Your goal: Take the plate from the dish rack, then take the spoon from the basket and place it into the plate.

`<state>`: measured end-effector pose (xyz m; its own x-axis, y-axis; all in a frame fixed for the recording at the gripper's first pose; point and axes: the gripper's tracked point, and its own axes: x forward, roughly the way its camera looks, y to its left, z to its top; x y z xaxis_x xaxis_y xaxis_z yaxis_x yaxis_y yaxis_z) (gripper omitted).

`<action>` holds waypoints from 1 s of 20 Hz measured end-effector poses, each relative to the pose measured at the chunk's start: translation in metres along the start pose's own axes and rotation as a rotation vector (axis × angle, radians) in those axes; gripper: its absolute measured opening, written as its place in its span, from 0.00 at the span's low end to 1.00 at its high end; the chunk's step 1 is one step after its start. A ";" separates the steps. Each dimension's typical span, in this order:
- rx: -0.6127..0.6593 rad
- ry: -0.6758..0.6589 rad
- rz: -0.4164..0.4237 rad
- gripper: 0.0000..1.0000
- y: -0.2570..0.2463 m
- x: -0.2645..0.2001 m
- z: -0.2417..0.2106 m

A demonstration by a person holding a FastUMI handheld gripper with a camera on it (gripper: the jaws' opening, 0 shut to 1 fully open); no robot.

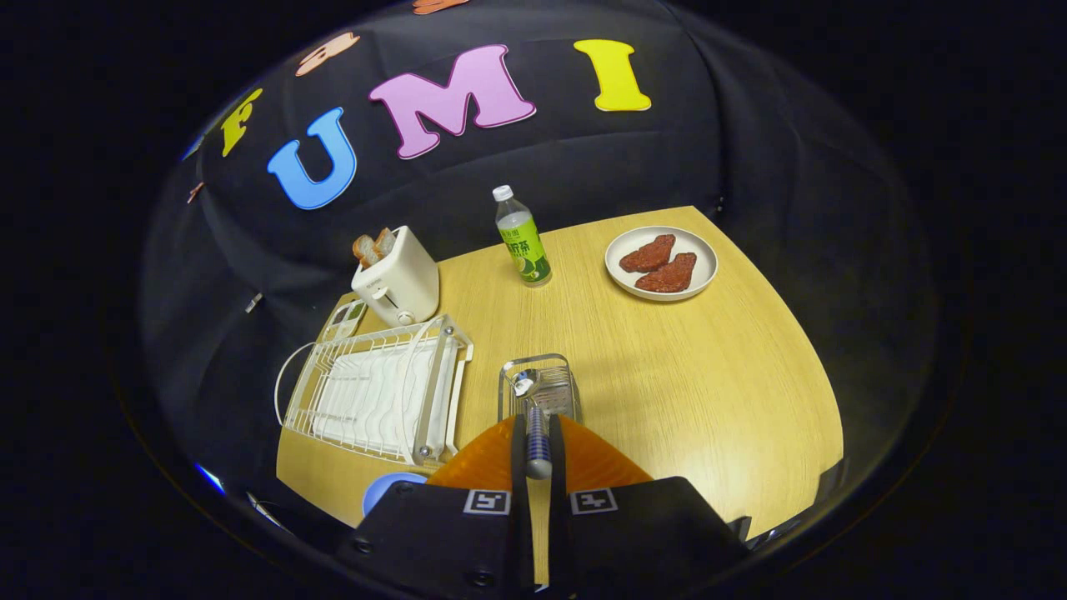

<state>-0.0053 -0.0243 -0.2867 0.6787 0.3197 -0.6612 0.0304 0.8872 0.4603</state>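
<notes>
My gripper (538,427) is shut on the striped handle of a metal spoon (538,446). The spoon's shiny bowl (525,382) points ahead of the fingertips, over the small wire basket (554,392) that stands on the wooden table. Whether the spoon's bowl still touches the basket, I cannot tell. A blue plate (390,490) lies on the table beside the gripper's left side, near the table's front edge, mostly hidden by the gripper. The white wire dish rack (375,392) stands left of the basket with nothing in its slots.
A cream toaster (398,279) with bread slices stands behind the rack. A green-labelled bottle (522,237) stands at the table's back middle. A white plate with two brown pieces of meat (661,262) sits at the back right. Bare wood (700,392) stretches right of the basket.
</notes>
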 end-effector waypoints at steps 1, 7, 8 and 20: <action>-0.002 -0.009 0.004 0.11 0.003 -0.007 0.003; -0.018 -0.037 0.127 0.11 0.055 -0.058 -0.005; -0.022 -0.023 0.162 0.11 0.069 -0.064 -0.013; -0.159 0.219 0.296 0.11 0.148 -0.045 -0.164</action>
<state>-0.1515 0.1467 -0.2860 0.4676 0.6177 -0.6323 -0.2690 0.7808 0.5639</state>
